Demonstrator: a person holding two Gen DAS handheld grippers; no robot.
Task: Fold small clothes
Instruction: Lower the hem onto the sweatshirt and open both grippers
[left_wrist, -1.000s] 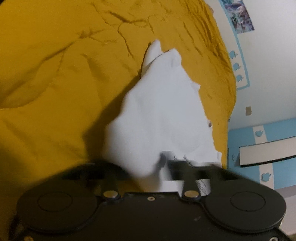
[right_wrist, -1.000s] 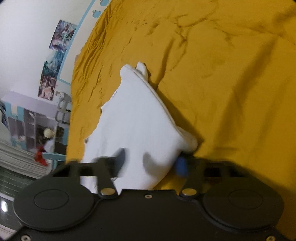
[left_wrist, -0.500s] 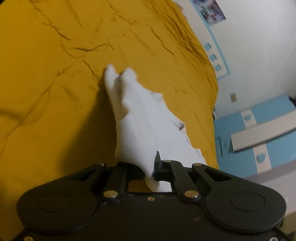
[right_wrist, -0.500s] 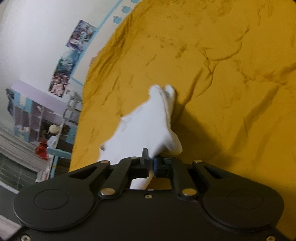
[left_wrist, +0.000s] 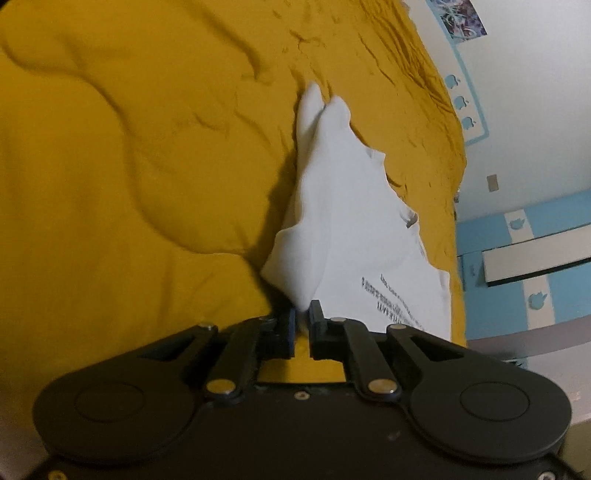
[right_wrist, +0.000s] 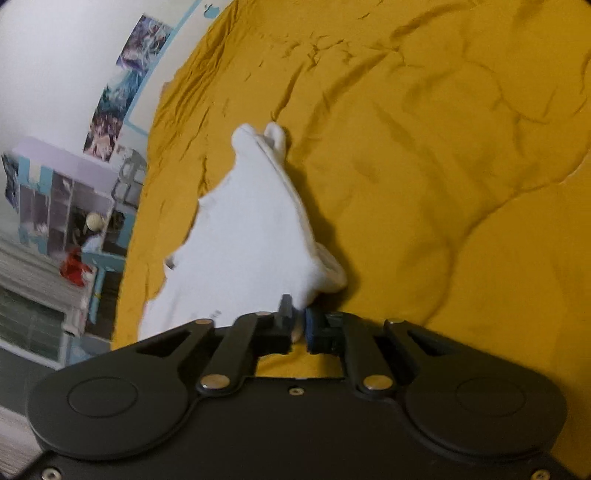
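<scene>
Left gripper (left_wrist: 303, 317), as I see it, pinches a near corner of the small white cotton garment (left_wrist: 343, 218), which stretches straight ahead over the mustard-yellow quilt (left_wrist: 129, 177). Right gripper (right_wrist: 297, 321) likewise clamps its corner (garment (right_wrist: 251, 229) running forward-left).

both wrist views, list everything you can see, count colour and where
white garment: one, white with dark printed text near one edge, lying on the bed, its near end pinched by both grippers
bedcover: one, mustard yellow, wrinkled, under the garment
posters: several, blue and purple, on the white wall beyond the bed in the right wrist view
shelf unit: one, lilac and blue, cluttered, on the left of the right wrist view
blue wall panel: one, light blue and white, on the right of the left wrist view
left gripper: one, black, closed on the garment
right gripper: one, black, closed on the garment
</scene>
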